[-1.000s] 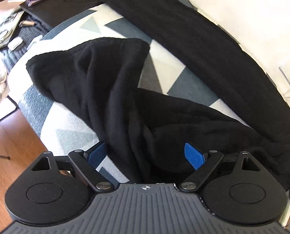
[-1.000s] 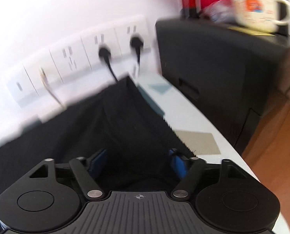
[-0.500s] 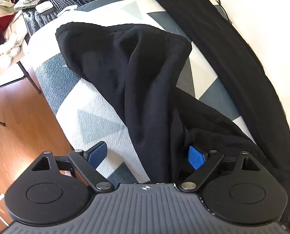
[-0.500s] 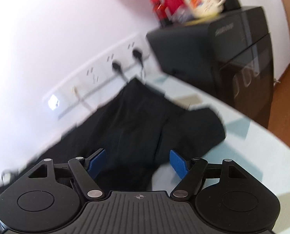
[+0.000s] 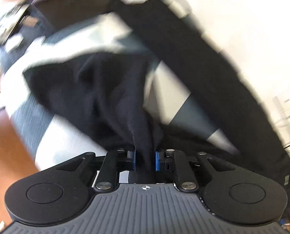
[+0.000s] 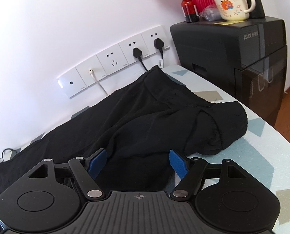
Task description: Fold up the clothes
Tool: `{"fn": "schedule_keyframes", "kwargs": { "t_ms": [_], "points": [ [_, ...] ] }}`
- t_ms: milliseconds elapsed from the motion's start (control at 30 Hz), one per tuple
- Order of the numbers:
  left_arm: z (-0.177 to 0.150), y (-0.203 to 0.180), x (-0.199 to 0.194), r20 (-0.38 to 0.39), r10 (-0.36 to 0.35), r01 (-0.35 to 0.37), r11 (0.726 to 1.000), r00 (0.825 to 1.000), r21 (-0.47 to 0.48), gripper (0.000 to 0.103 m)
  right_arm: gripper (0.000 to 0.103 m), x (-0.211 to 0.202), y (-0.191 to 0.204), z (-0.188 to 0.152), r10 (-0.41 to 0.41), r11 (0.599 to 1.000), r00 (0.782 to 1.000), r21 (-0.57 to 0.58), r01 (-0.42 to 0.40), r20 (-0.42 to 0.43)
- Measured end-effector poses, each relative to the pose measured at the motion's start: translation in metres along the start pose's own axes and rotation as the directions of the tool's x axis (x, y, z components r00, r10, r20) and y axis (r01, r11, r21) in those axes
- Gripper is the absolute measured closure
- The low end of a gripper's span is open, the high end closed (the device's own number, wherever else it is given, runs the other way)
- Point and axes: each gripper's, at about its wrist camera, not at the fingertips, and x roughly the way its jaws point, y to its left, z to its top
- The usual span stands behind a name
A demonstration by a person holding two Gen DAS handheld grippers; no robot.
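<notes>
The counter (image 6: 265, 167), covered in a pale cloth with grey and tan shapes, runs along a white wall. Black trousers (image 6: 145, 117) lie stretched along its wall edge, the waistband end bunched near the counter's far corner beside a black appliance (image 6: 232, 54). The left tongs (image 5: 145, 160) have just been closing and now pinch a raised fold of a trouser leg (image 5: 98, 97) between their blue pads. The right tongs (image 6: 138, 163) stand open over the fabric, gripping nothing.
</notes>
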Motion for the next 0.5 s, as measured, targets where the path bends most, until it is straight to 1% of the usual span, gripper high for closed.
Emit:
{"fn": "schedule_keyframes", "kwargs": {
  "t_ms": [33, 67, 100, 167, 200, 233, 267, 300, 333, 367, 433, 500],
  "points": [
    [0.015, -0.007, -0.01, 0.056, -0.033, 0.031, 0.999, 0.998, 0.035, 0.086, 0.034, 0.0, 0.002, 0.0, -0.003, 1.0, 1.0, 0.002, 0.003, -0.003],
    [0.029, -0.013, -0.02, 0.11, -0.067, 0.059, 0.996, 0.992, 0.071, 0.085, 0.034, 0.0, 0.004, -0.001, -0.005, 1.0, 1.0, 0.003, 0.005, -0.007],
    [0.044, -0.02, -0.03, 0.162, -0.102, 0.085, 0.991, 0.982, 0.107, 0.082, 0.034, 0.0, 0.007, -0.001, -0.007, 1.0, 1.0, 0.004, 0.007, -0.007],
    [0.069, -0.025, -0.033, 0.191, -0.115, 0.099, 0.991, 0.975, 0.093, 0.074, 0.034, 0.001, 0.013, -0.001, -0.009, 1.0, 1.0, 0.006, 0.009, -0.009],
    [0.079, -0.024, -0.029, 0.181, -0.102, 0.092, 0.994, 0.978, 0.061, 0.064, 0.034, 0.002, 0.015, -0.002, -0.01, 1.0, 1.0, 0.009, 0.01, -0.014],
    [0.085, -0.022, -0.023, 0.171, -0.076, 0.07, 0.997, 0.982, 0.042, 0.059, 0.034, 0.003, 0.018, -0.002, -0.011, 1.0, 1.0, 0.012, 0.012, -0.018],
    [0.091, -0.02, -0.017, 0.161, -0.05, 0.047, 0.999, 0.986, 0.023, 0.041, 0.034, 0.004, 0.02, -0.003, -0.013, 1.0, 1.0, 0.015, 0.013, -0.023],
    [0.093, -0.017, -0.01, 0.151, -0.012, 0.01, 1.0, 0.988, 0.011, 0.031, 0.034, 0.006, 0.023, -0.003, -0.016, 1.0, 0.999, 0.016, 0.017, -0.032],
    [0.093, -0.014, -0.005, 0.139, 0.015, -0.015, 1.0, 0.99, -0.002, 0.03, 0.034, 0.008, 0.026, -0.003, -0.02, 1.0, 0.999, 0.015, 0.02, -0.042],
    [0.092, -0.01, 0.0, 0.116, 0.02, -0.018, 1.0, 0.993, -0.016, 0.03, 0.034, 0.009, 0.029, -0.003, -0.023, 1.0, 0.998, 0.01, 0.024, -0.051],
    [0.087, 0.001, 0.008, 0.047, -0.02, 0.022, 0.998, 0.999, -0.056, 0.03, 0.034, 0.01, 0.034, -0.006, -0.028, 1.0, 0.998, -0.005, 0.028, -0.059],
    [0.079, 0.011, 0.014, -0.011, -0.057, 0.056, 0.994, 0.998, -0.096, 0.031, 0.034, 0.011, 0.036, -0.01, -0.035, 0.999, 0.997, -0.016, 0.034, -0.071]
  ]
}}
